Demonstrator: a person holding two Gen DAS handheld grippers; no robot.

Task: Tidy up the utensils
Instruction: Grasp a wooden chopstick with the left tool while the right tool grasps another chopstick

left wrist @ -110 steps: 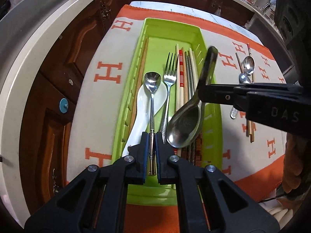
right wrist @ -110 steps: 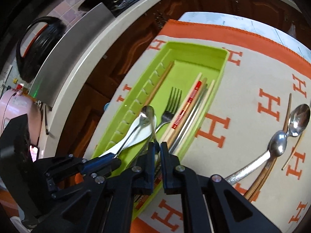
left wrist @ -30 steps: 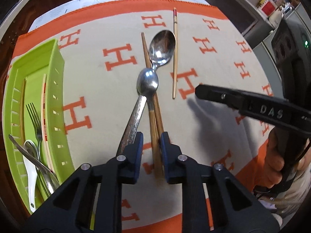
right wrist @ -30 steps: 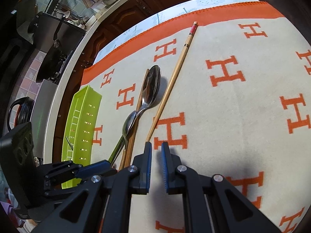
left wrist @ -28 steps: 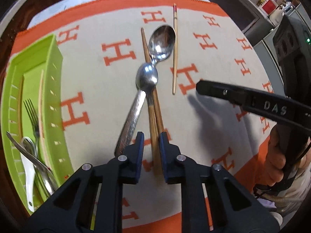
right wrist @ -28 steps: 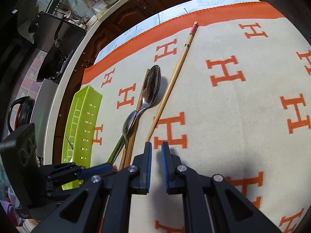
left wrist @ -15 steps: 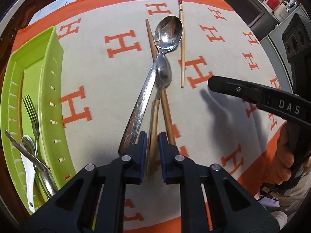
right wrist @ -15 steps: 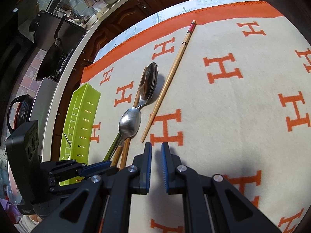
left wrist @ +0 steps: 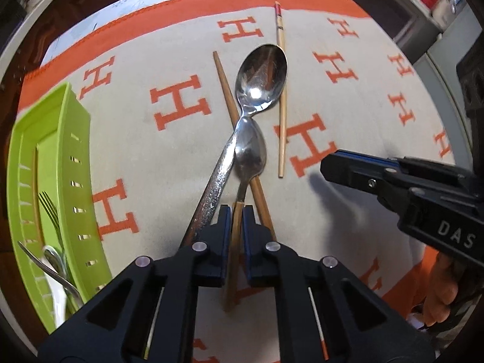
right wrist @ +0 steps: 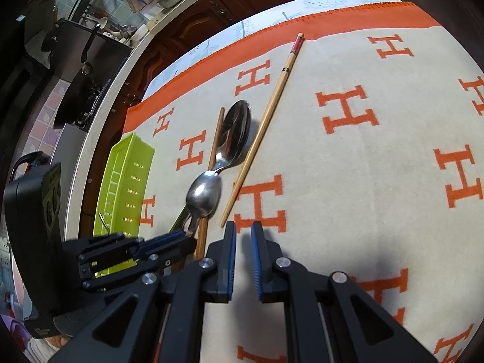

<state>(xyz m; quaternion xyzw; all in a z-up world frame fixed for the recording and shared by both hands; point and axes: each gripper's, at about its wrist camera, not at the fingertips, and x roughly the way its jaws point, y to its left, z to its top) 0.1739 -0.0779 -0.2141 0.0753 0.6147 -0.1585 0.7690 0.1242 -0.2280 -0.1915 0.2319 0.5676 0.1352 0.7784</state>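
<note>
My left gripper (left wrist: 236, 220) is shut on the wooden handle of a small spoon (left wrist: 251, 151), whose bowl is raised off the cloth. Under it lie a large steel spoon (left wrist: 261, 81) with a hammered handle and a brown chopstick (left wrist: 225, 86). A pale chopstick (left wrist: 282, 115) with a red end lies just right of them. The green tray (left wrist: 77, 139) at the left holds a fork, spoons and chopsticks. My right gripper (right wrist: 243, 236) hovers over bare cloth, jaws together with nothing between them, near the pale chopstick (right wrist: 263, 130). The small spoon (right wrist: 204, 196) and the left gripper (right wrist: 181, 240) show at its left.
An orange-and-cream cloth (right wrist: 378, 181) with H marks covers the table. The table's far edge (right wrist: 332, 0) runs along wooden cabinets. A hand (left wrist: 438, 296) holds the right gripper at the lower right.
The left gripper closed on the small spoon's wooden handle and lifted it, so its bowl now sits nearer and higher. The right gripper has barely moved.
</note>
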